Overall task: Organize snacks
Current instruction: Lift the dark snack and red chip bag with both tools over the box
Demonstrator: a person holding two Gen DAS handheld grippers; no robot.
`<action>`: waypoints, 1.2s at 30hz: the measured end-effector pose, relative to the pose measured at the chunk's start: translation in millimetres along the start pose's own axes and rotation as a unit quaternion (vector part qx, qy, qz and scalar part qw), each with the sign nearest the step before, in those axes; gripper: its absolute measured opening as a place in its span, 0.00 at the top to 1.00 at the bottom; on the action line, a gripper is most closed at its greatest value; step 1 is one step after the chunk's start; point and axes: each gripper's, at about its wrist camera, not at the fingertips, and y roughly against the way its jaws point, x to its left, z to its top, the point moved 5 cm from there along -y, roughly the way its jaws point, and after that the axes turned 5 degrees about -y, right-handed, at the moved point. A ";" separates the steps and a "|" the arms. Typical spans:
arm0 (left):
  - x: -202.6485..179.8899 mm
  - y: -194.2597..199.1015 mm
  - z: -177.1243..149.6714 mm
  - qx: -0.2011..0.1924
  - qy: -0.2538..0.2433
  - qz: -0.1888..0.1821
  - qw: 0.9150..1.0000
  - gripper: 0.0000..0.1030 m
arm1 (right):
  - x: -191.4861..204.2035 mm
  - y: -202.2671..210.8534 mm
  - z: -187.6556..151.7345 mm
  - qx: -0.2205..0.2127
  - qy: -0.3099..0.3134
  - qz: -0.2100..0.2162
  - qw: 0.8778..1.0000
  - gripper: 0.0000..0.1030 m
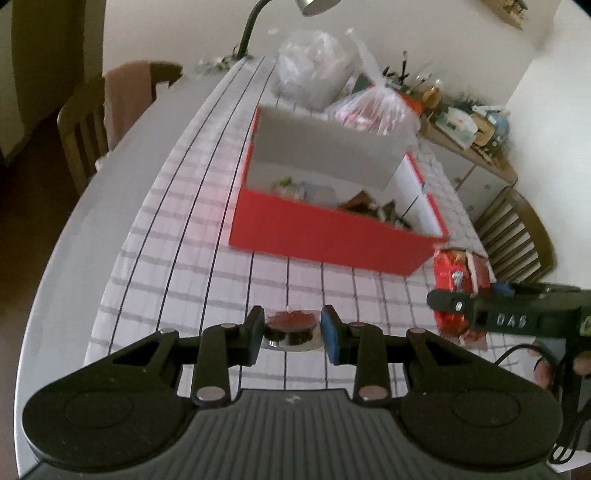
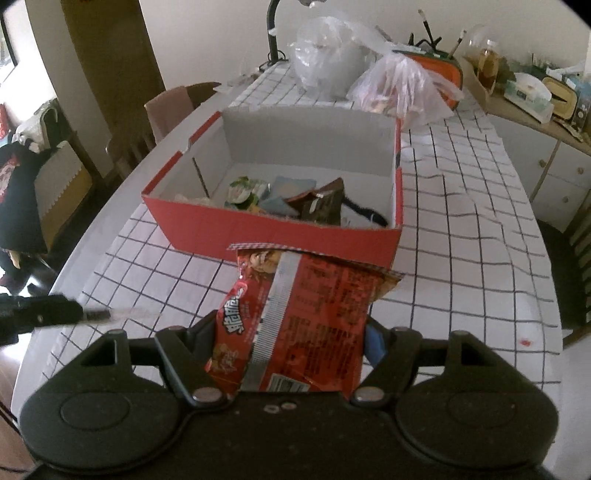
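Observation:
A red cardboard box [image 1: 325, 236] with a white inside stands on the checked tablecloth and holds several snack packets [image 2: 295, 199]. My left gripper [image 1: 291, 332] is shut on a small round clear snack cup [image 1: 291, 326] with a red and dark filling, held above the cloth in front of the box. My right gripper [image 2: 291, 343] is shut on a red snack bag [image 2: 306, 317] and holds it just in front of the box's [image 2: 273, 232] near wall. The bag [image 1: 458, 284] and right gripper also show at the right of the left wrist view.
Two plastic bags [image 2: 399, 88] lie behind the box, next to a desk lamp stem [image 2: 273, 33]. Wooden chairs [image 1: 81, 122] stand at the table's left and right sides. A cluttered sideboard [image 2: 535, 96] is at the back right.

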 end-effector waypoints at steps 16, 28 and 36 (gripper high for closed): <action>-37.9 1.7 107.9 -0.077 -0.077 0.014 0.994 0.69 | -8.0 11.1 57.8 -0.030 0.029 -0.019 0.999 0.27; -44.4 -52.7 140.7 -0.073 -0.101 0.032 0.992 0.69 | -16.2 -33.9 95.6 -0.023 0.021 -0.044 0.999 0.27; -41.8 -88.9 148.3 -0.059 -0.096 0.040 0.993 0.69 | -12.4 -68.8 106.6 -0.017 0.031 -0.062 0.997 0.27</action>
